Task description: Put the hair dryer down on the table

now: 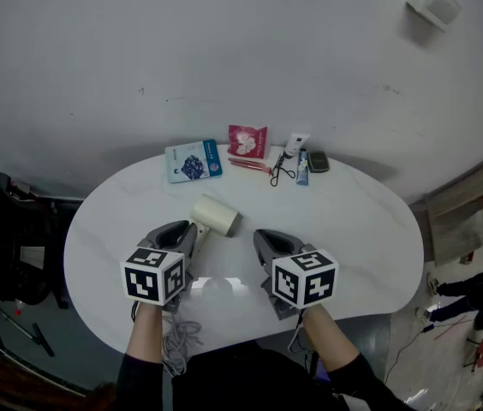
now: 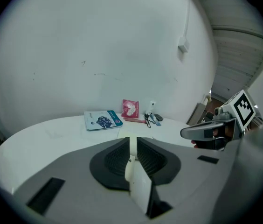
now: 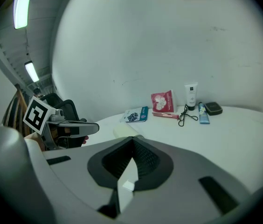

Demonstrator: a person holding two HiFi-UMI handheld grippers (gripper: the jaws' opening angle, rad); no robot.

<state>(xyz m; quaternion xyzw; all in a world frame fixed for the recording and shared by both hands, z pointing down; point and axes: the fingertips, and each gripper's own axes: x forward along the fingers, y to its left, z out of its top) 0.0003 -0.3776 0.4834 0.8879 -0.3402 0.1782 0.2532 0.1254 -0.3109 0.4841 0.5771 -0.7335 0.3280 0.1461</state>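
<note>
Hair dryer (image 1: 216, 214) | left hand-held gripper (image 1: 192, 232) pinching it | right hand-held gripper (image 1: 263, 236) pressed together | packet (image 1: 193, 160) print illegible

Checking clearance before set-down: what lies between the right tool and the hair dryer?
Nothing. In the head view, only a short stretch of bare white table separates the right tool from the hair dryer.
</note>
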